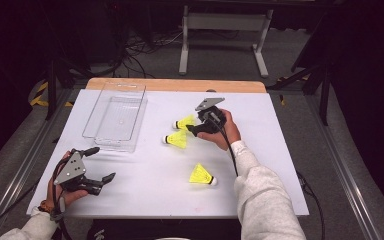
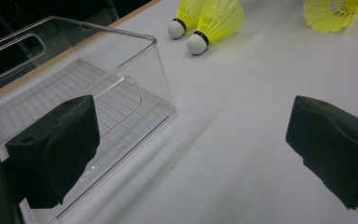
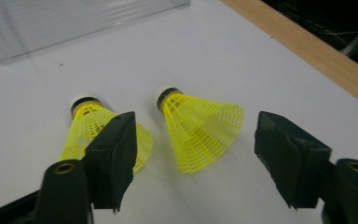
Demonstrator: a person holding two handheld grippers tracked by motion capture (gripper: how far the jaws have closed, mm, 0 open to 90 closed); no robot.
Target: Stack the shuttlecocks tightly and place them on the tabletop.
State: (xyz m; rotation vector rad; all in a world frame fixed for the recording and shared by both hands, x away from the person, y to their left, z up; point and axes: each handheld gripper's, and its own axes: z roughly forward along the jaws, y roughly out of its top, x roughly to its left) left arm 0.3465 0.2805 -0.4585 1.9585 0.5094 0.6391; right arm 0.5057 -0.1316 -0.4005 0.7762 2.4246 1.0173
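shuttlecock (image 3: 200, 130) between open jaws, apparently untouched

We count three yellow shuttlecocks on the white tabletop (image 1: 145, 175): one (image 1: 185, 122) beside a second (image 1: 176, 139), a third (image 1: 202, 175) lying apart. One clear plastic bin (image 1: 116, 116) stands there too. We see two hand-held grippers, left (image 1: 101, 164) and right (image 1: 192, 126).

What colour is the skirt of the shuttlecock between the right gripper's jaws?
Bright yellow mesh on the shuttlecock, clearest in the right gripper view.
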